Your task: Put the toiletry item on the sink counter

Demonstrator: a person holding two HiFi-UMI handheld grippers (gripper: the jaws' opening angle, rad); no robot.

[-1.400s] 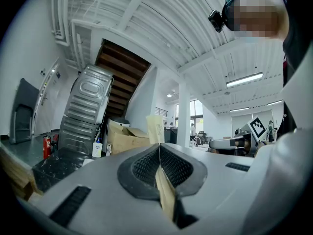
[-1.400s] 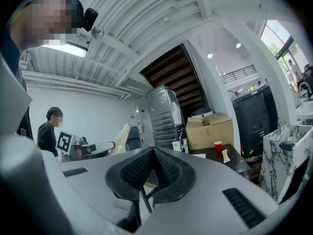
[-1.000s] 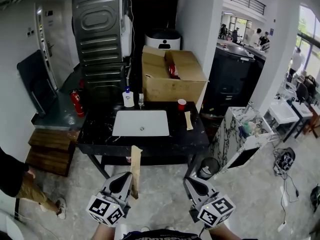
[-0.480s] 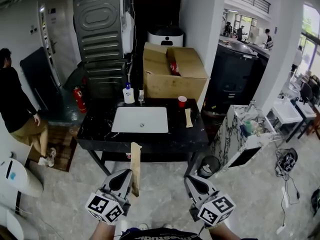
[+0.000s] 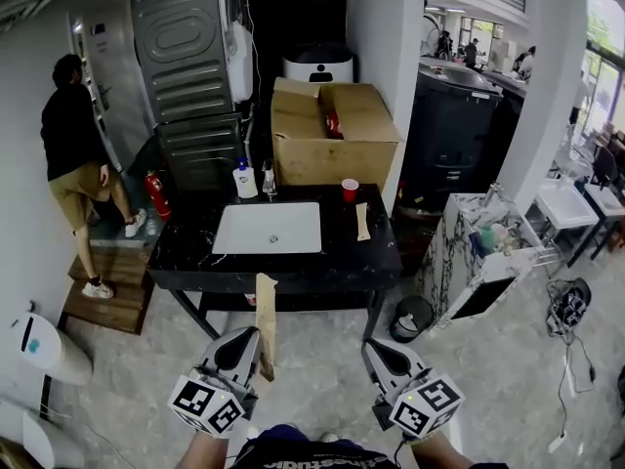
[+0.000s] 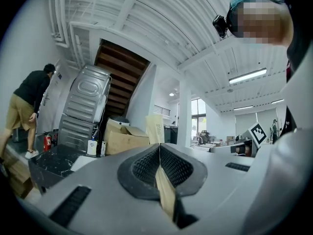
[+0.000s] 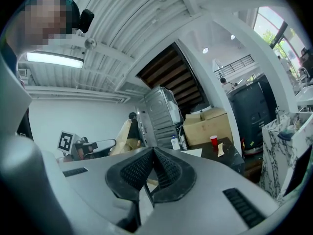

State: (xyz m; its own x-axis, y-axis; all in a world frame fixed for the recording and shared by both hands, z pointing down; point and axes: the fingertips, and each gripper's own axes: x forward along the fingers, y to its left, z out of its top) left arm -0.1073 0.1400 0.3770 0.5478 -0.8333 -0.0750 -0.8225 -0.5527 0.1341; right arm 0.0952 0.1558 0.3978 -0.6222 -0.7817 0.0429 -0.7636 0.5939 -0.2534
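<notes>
Left claw pinches the thin packet low down; it could slip before reaching the surface; right claw closed, empty

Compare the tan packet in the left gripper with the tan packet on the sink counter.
The held packet stands upright, pinched in the fingers of the left gripper; the counter packet lies flat, untouched. The held packet is in the air, short of the counter; the counter packet rests right of the basin, by the red cup. Both are flat, narrow and tan.
</notes>
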